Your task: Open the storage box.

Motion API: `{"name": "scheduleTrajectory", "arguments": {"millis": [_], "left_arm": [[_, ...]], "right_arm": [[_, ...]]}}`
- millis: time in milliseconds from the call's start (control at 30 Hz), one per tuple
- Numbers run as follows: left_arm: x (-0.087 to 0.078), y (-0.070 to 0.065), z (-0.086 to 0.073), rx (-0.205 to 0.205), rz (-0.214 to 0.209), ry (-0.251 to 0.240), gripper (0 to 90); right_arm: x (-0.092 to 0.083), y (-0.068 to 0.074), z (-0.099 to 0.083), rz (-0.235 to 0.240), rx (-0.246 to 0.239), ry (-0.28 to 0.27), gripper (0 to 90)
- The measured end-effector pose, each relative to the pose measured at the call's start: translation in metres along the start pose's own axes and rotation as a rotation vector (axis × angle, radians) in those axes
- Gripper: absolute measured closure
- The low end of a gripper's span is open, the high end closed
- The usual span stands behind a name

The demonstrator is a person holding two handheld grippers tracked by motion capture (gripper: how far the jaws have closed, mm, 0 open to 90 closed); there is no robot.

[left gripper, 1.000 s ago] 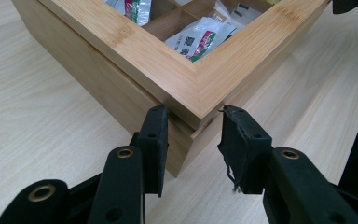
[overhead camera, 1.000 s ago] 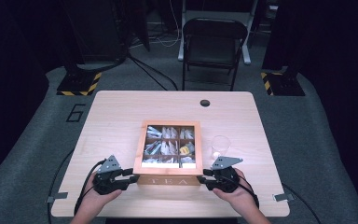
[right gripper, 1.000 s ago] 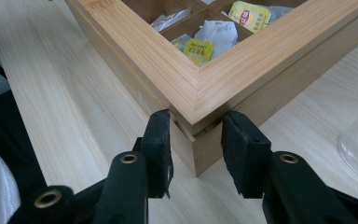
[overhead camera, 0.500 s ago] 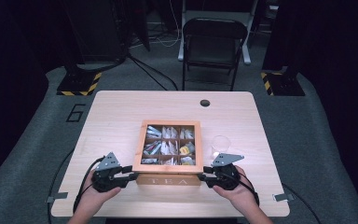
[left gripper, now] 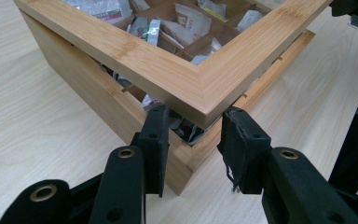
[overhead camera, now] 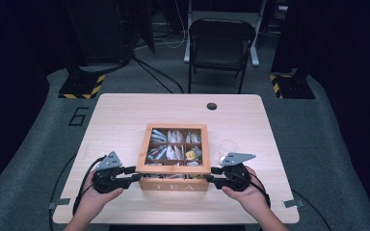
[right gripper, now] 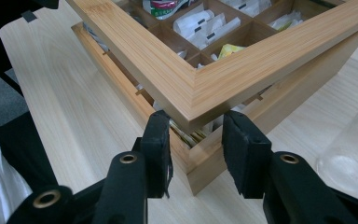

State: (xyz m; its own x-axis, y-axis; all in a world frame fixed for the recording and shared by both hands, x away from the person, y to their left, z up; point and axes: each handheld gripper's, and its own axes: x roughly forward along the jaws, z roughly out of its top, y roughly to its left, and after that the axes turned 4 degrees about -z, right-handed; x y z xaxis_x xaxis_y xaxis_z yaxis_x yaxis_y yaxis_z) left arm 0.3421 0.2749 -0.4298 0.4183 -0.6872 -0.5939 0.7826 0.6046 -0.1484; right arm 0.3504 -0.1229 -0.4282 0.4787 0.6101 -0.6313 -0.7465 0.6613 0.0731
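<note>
Dark curtains and a folding chair (overhead camera: 220, 45) stand behind a pale wooden table (overhead camera: 125, 115) on grey carpet. Seen from above, a wooden tea box (overhead camera: 175, 156) sits at the table's near middle, its glass-paned lid (overhead camera: 177, 128) showing compartments of tea bags (overhead camera: 172, 150), with a clear plastic cup (overhead camera: 228, 150) just to its right. The left gripper (overhead camera: 134, 174) meets the box's near left corner and the right gripper (overhead camera: 211, 174) its near right corner, each held in a hand at the near edge.

From the left gripper view, the lid's corner (left gripper: 205, 95) is raised off the box body, leaving a gap where packets show. The two black jaws stand at a narrow gap on either side of that corner, their tips right at its underside edge; whether the pads press the wood I cannot tell.

From the right gripper view, the lid's other near corner (right gripper: 193, 100) is likewise tilted up off the base, and the jaws flank it at a narrow spacing, tips against its lower edge. The cup (right gripper: 354, 149) stands at the right.
</note>
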Motion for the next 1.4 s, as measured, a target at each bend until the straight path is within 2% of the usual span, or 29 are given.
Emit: {"name": "scheduleTrajectory", "arguments": {"millis": [300, 767, 967, 1233, 1400], "left_arm": [[-0.008, 0.000, 0.010, -0.003, 0.014, -0.027, 61.7], [-0.016, 0.000, 0.026, 0.035, 0.032, -0.035, 61.6], [-0.018, 0.001, 0.030, 0.038, 0.036, -0.035, 61.5], [-0.022, 0.003, 0.038, 0.039, 0.028, -0.043, 61.4], [-0.022, 0.005, 0.040, 0.043, 0.033, -0.067, 60.0]], "right_arm": [[-0.007, -0.002, 0.013, -0.010, -0.006, -0.001, 61.6], [-0.013, -0.005, 0.025, -0.027, 0.003, -0.029, 57.8], [-0.015, -0.006, 0.031, -0.030, -0.005, -0.039, 54.1], [-0.019, -0.008, 0.039, -0.032, -0.020, -0.044, 53.6], [-0.021, -0.010, 0.045, -0.027, -0.015, -0.038, 53.4]]}}
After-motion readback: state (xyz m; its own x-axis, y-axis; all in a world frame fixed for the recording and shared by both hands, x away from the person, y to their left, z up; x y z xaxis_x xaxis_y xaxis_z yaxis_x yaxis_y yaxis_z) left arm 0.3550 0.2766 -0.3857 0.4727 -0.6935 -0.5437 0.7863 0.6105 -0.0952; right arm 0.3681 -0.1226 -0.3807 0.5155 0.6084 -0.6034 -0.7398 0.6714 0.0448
